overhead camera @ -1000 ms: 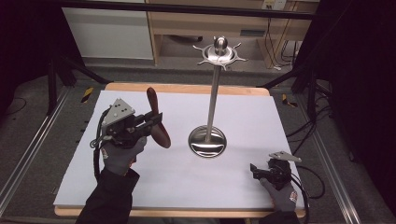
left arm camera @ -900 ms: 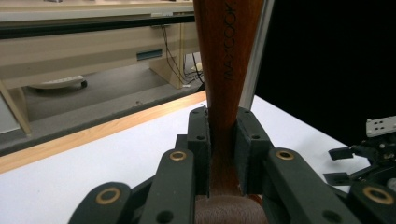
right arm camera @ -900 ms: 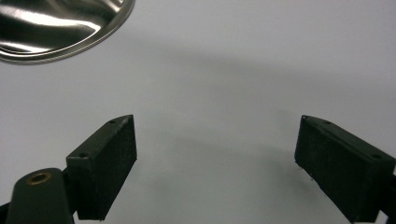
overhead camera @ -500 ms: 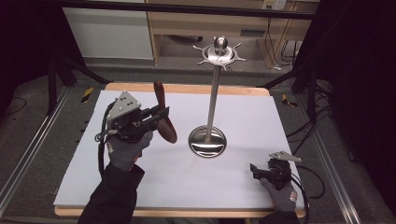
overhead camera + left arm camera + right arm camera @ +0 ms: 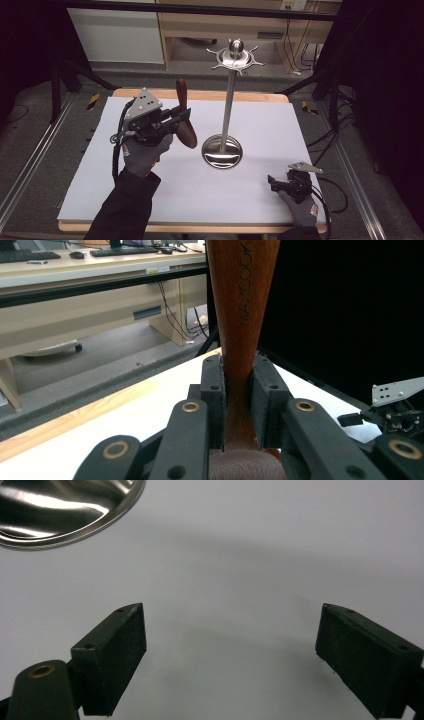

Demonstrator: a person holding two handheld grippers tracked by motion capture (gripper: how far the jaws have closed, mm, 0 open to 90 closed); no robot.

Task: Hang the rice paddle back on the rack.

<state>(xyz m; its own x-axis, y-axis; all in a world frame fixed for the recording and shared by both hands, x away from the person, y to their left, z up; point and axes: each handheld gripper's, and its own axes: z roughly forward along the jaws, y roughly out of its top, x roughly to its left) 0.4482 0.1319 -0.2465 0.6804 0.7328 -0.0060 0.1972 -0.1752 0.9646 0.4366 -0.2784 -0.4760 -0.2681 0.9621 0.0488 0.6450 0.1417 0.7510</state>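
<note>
Left gripper [image 5: 175, 120] jaws clamped on wooden spoon [image 5: 184, 114], handle tilted up, right gripper [image 5: 230, 650] jaws wide

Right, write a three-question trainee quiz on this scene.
1. True or false: the left tool is shut on the wooden utensil.
2. Which tool has its jaws open with nothing between them: A left, B right?
3. Fill in: the round base of the metal stand rests on the ____ table cover.

Key: 1 true; 2 B; 3 white.
</note>
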